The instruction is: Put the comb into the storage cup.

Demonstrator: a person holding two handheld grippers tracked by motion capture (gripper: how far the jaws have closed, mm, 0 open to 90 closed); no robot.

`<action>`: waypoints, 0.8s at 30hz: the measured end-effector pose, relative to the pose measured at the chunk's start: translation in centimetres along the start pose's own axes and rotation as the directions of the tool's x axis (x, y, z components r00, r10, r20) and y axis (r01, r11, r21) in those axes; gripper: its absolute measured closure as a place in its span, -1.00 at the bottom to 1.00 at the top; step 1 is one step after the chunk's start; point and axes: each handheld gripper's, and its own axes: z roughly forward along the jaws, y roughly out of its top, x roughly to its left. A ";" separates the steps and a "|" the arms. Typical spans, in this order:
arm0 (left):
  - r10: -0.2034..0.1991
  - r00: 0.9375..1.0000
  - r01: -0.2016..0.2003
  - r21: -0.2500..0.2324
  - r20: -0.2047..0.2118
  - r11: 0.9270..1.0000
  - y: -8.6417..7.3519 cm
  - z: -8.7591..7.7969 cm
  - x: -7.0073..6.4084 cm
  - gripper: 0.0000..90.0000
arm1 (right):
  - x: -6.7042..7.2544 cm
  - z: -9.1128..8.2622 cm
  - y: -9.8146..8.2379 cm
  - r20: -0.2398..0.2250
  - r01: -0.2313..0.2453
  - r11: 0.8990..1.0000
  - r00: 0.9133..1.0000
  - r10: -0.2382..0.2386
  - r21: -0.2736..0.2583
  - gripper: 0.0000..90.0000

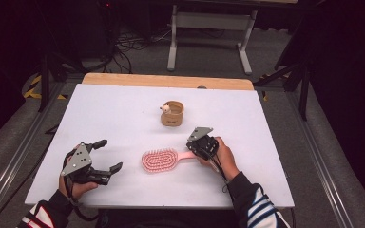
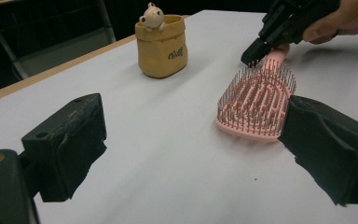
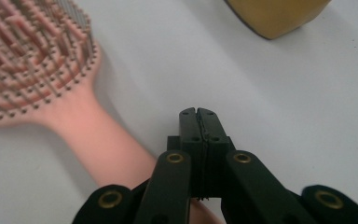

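I am holding my right fingers [image 1: 195, 148] pressed flat together with nothing between them; in the right gripper view the two black tips [image 3: 198, 122] are meeting along a thin seam at the lower middle of the frame. They are hovering just above the handle of the pink plastic hairbrush with its oval head of metal-tipped bristles [image 1: 160, 159], and I cannot tell whether they are touching it. In the high view that brush is lying bristles-up on the white counter [image 1: 123, 114], just below the middle of the frame, with its handle pointing right toward my right hand [image 1: 223, 154]. In the left gripper view the brush [image 2: 256, 100] is sitting at the right of centre, and my right fingers [image 2: 254, 52] are coming down over its handle from the upper right.

I am keeping my left fingers [image 1: 110, 154] spread wide and empty at the lower left of the high view, well apart from the brush head. In the left gripper view one black pad [image 2: 70, 140] is standing at the lower left and the other at the lower right, with bare counter between them.

A small tan sack-shaped cup with a little bear figure on its rim [image 1: 172, 113] is standing upright above the brush, near the centre of the high view, apart from both hands
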 end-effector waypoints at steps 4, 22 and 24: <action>0.001 1.000 -0.001 0.000 -0.003 1.000 0.0 -0.1 -0.1 -0.83 | 0.7 -1.0 -0.9 -0.025 0.000 1.000 1.000 0.000 0.001 1.00; 0.019 1.000 -0.019 0.007 0.006 1.000 0.2 0.0 -0.5 -0.83 | 2.7 -3.8 -3.6 -0.079 -0.020 1.000 0.997 0.019 -0.014 1.00; 0.021 1.000 -0.021 0.010 0.005 1.000 0.2 0.0 -0.5 -0.83 | 2.9 -3.9 -3.7 -0.079 -0.015 1.000 0.997 0.014 -0.010 1.00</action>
